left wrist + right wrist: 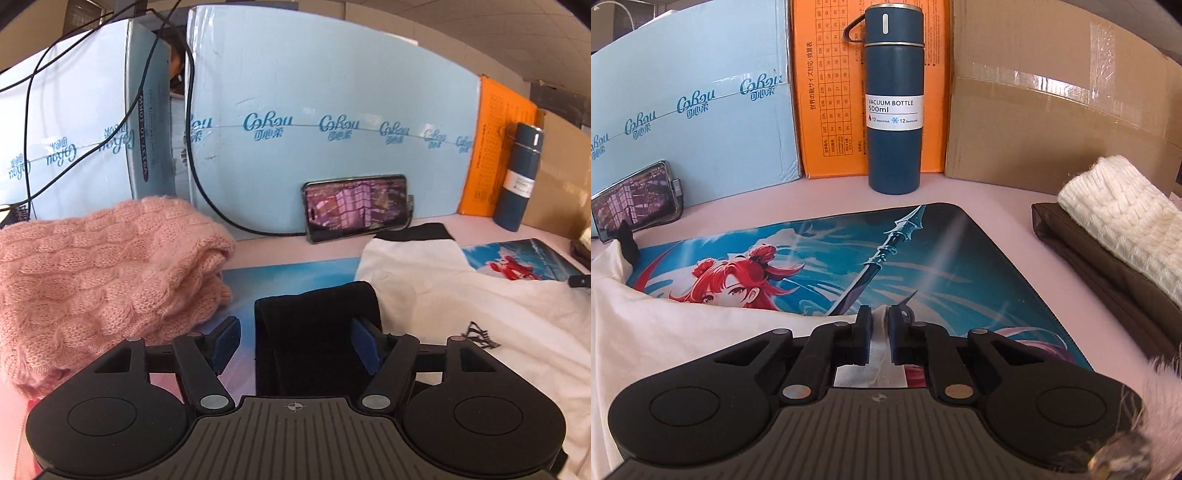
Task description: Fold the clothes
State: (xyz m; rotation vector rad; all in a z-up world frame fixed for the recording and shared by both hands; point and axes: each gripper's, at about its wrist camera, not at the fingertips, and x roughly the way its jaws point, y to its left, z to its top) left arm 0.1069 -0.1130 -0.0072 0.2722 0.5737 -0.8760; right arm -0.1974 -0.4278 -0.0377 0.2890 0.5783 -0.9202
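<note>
A white T-shirt (461, 295) with black sleeves lies spread on the printed desk mat (288, 273). My left gripper (295, 339) is open, its blue pads on either side of a black sleeve (317, 332) that lies between them. In the right wrist view my right gripper (878, 334) is nearly closed, shut on a fold of the white T-shirt (683, 347) at its edge, over the desk mat (960, 266). The shirt's other black sleeve (628, 243) shows at far left.
A folded pink knit sweater (103, 269) lies at left. A phone (356, 206) leans on light blue boxes (332, 92). A blue vacuum bottle (894, 103) stands before an orange box (831, 92). A cream knit (1126, 221) rests on brown clothing (1108, 277) at right.
</note>
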